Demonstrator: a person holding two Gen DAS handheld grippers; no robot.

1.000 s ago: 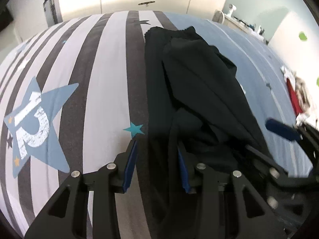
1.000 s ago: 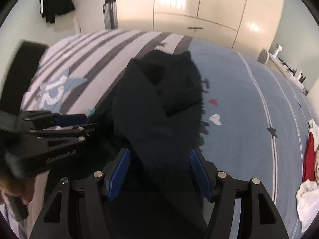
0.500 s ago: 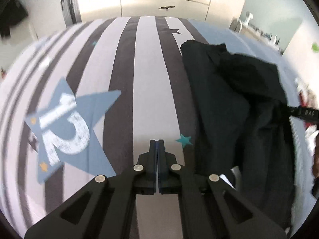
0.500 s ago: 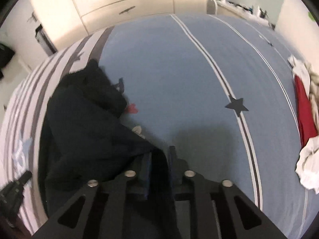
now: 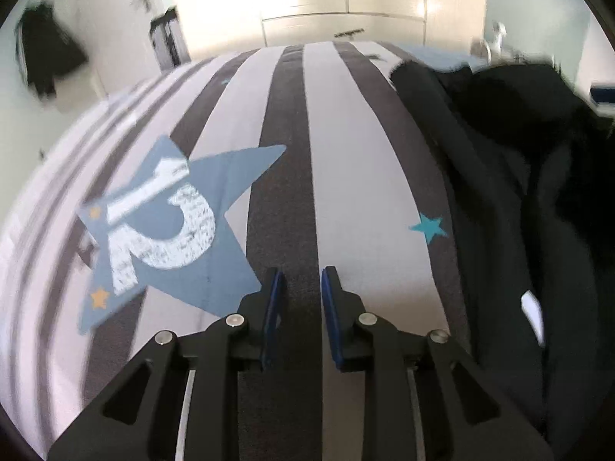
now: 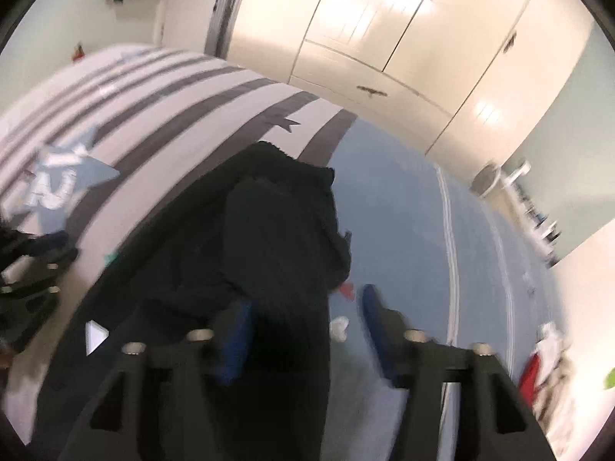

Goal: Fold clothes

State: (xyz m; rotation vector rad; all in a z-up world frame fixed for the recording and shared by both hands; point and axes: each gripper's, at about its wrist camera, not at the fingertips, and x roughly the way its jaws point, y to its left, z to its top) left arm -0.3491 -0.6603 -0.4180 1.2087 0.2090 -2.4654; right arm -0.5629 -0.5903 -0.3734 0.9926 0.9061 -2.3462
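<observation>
A black garment (image 5: pixel 511 207) lies bunched lengthwise on the bed, at the right of the left wrist view. In the right wrist view the garment (image 6: pixel 269 238) fills the middle. My left gripper (image 5: pixel 300 299) is open a little and empty, over the grey and white stripes left of the garment. My right gripper (image 6: pixel 303 330) is open wide above the garment's near end, and dark cloth lies between its fingers. The left gripper also shows at the left edge of the right wrist view (image 6: pixel 27 269).
The bed cover (image 5: pixel 346 153) has grey and white stripes with a blue star print (image 5: pixel 169 223) on one half, and the other half is plain blue (image 6: pixel 403 211). White wardrobe doors (image 6: pixel 403 38) stand beyond the bed. A pile of red and white clothes (image 6: pixel 542 368) lies at the right.
My left gripper went from open to shut to slightly open and moved left off the garment. My right gripper shut on the cloth, then opened wide and let it go.
</observation>
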